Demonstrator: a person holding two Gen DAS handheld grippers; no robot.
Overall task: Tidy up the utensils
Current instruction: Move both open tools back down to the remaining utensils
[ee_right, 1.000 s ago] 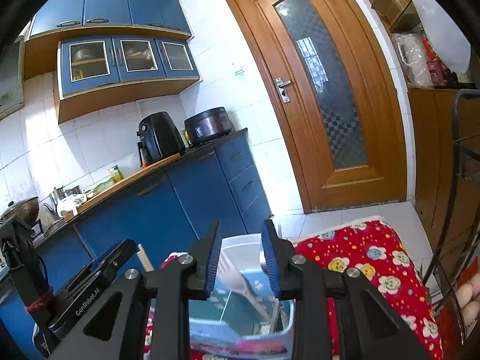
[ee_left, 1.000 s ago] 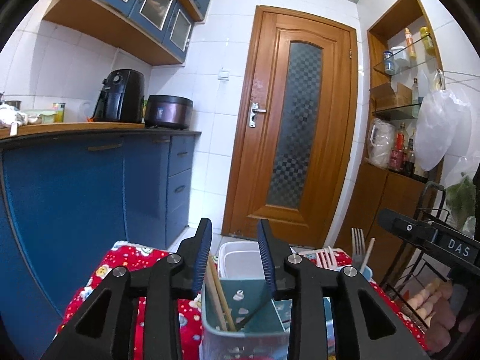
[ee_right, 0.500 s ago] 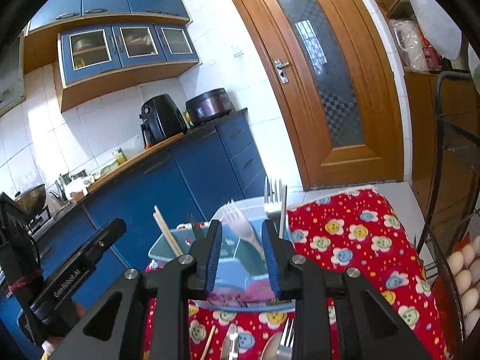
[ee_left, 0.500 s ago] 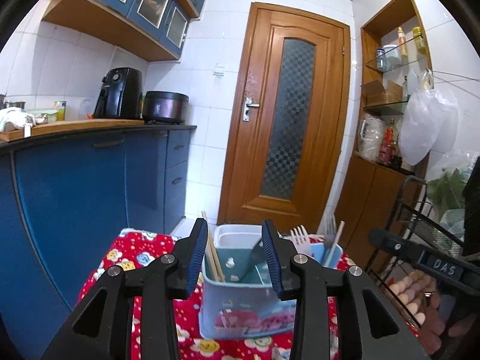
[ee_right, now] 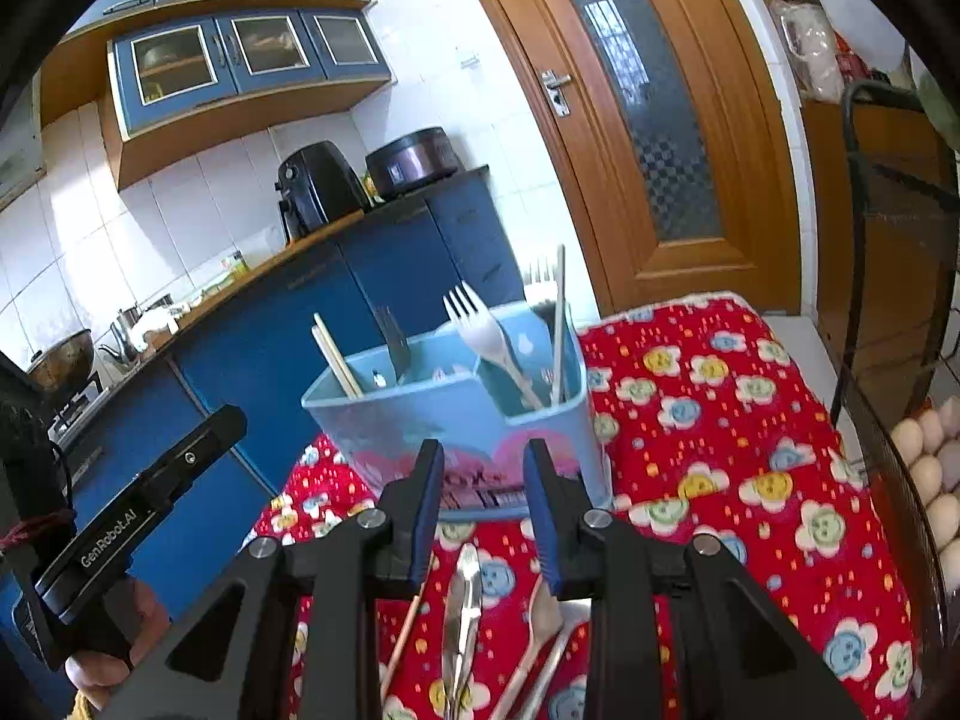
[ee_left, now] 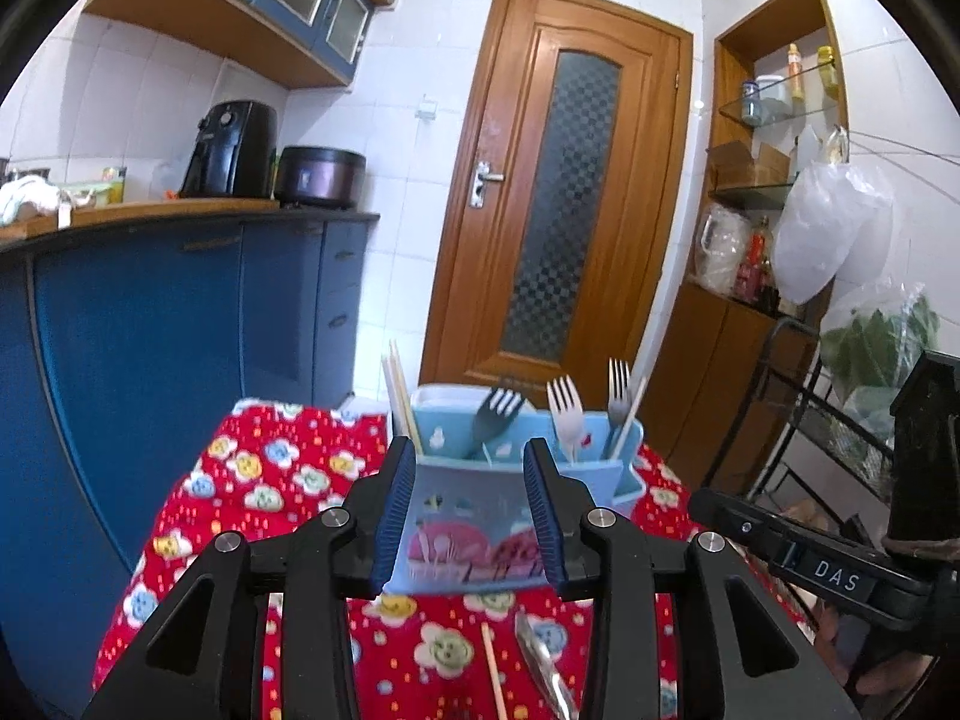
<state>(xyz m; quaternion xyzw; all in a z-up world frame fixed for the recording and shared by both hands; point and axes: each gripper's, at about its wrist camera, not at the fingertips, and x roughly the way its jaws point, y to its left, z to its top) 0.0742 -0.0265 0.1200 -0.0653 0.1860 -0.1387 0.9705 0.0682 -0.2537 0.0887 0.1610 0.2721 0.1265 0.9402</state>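
A light blue utensil holder (ee_left: 480,516) stands on the red flowered cloth, just beyond my left gripper (ee_left: 469,450), which is open and holds nothing. In the holder are chopsticks (ee_left: 399,396), a dark fork (ee_left: 495,414), a white fork (ee_left: 564,408) and a metal fork (ee_left: 618,384). My right gripper (ee_right: 483,450) is open and empty too, in front of the holder (ee_right: 420,420). Below its fingers a metal utensil (ee_right: 465,600), a spoon (ee_right: 540,618) and a loose chopstick (ee_right: 402,642) lie flat on the cloth.
The red cloth (ee_right: 720,420) covers a small table that drops off at the left and far edges. Blue cabinets (ee_left: 150,330) stand close on the left. A black wire rack with eggs (ee_right: 924,456) is at the right, and a wooden door (ee_left: 570,210) is behind.
Both grippers have drawn back from over the holder, which now stands whole in front of them. The loose utensils on the cloth have come into view. The left jaws stand slightly wider.
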